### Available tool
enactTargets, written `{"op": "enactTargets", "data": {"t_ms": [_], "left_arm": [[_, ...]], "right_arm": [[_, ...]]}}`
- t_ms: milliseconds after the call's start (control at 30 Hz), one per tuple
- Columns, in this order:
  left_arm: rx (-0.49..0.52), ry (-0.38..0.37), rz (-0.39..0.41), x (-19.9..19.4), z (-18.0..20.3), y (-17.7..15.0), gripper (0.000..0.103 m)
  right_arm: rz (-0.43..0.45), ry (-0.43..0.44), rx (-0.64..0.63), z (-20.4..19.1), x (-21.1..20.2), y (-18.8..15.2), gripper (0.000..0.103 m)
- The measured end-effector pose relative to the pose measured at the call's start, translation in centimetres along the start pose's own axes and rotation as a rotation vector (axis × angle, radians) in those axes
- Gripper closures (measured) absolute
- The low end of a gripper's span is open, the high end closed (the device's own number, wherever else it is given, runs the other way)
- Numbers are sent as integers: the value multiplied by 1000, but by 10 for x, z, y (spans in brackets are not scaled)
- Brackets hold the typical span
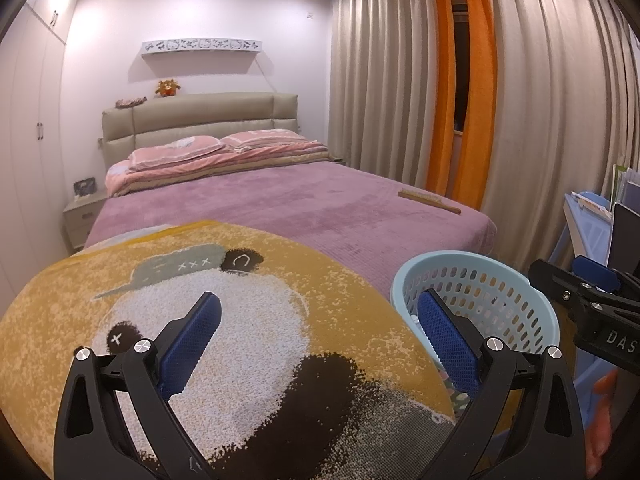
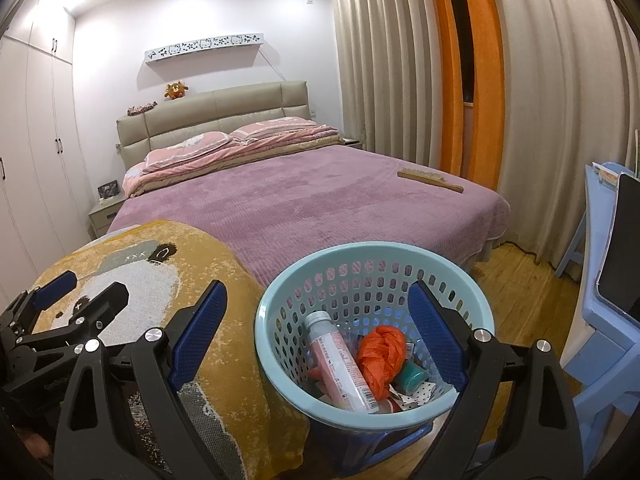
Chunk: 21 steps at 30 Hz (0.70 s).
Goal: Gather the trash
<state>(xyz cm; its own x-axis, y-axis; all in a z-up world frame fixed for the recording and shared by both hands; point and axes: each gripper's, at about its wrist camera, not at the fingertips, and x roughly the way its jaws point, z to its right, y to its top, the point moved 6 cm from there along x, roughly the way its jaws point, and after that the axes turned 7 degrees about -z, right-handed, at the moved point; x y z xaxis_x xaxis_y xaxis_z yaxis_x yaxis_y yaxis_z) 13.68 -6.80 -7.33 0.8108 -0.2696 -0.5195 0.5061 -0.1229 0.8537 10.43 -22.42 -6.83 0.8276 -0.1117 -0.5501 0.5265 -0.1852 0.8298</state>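
A light blue perforated basket (image 2: 280, 304) stands beside the foot of the bed, on something blue. It holds a pink tube (image 2: 340, 364), a crumpled orange bag (image 2: 380, 356), a teal lid (image 2: 412, 376) and paper scraps. My right gripper (image 2: 320, 312) is open and empty, its jaws either side of the basket's near rim, above it. My left gripper (image 1: 320, 320) is open and empty over the yellow panda rug (image 1: 240, 280), with the basket (image 1: 520, 300) to its right. The left gripper also shows at the left of the right wrist view (image 2: 80, 292).
The rug (image 2: 224, 280) drapes over the foot of a bed with a purple cover (image 2: 320, 200). A wooden brush (image 2: 430, 180) lies on the bed's right side. A blue chair (image 2: 600, 320) stands at the right on the wooden floor (image 2: 516, 280). Curtains (image 2: 560, 120) hang behind.
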Motion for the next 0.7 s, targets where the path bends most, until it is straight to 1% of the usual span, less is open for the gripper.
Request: {"op": "enactTargets", "data": {"t_ms": [133,267,700], "left_arm": [[11,15,4,0,-1,1,8],[18,33,39,-6,-3,5,8],[36,63,20,-21,-11,15,8]], "right_arm": [[1,0,-1,-1,-1,1,16],[6,-8,-7,0,-5,3,16],[11,-11,24,11,-14,20,16]]}}
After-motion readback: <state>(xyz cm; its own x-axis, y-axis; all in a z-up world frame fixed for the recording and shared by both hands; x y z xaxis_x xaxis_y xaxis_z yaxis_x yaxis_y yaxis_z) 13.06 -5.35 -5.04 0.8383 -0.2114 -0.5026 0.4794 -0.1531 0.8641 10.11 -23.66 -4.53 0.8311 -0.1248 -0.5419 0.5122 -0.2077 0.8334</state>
